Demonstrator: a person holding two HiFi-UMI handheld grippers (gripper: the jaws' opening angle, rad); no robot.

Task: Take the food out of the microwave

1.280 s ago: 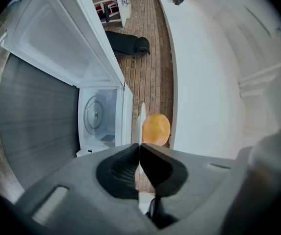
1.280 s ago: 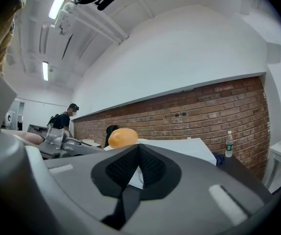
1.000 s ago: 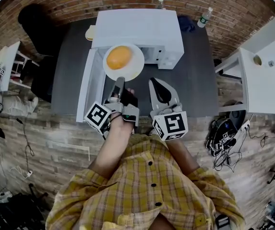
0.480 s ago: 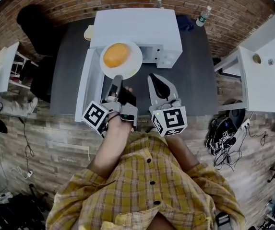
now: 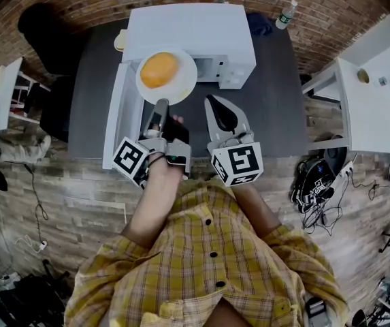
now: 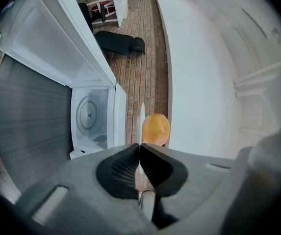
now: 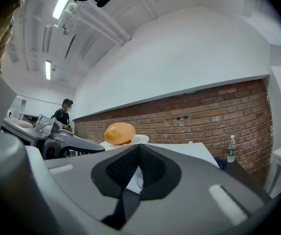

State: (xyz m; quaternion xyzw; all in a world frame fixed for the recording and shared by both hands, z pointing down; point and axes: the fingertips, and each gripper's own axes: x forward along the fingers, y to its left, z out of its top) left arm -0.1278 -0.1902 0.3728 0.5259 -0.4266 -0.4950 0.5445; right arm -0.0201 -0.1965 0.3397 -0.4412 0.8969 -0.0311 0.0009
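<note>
Food [image 5: 159, 69], an orange rounded lump, sits on a white plate [image 5: 182, 90] held in the air before the open microwave [image 5: 188, 33], which stands toward the counter's [image 5: 276, 107] far edge. The left claw [image 5: 161, 106] is clamped on the plate's near rim. The right claw [image 5: 215, 107], closed and empty, hovers just beside it.
</note>
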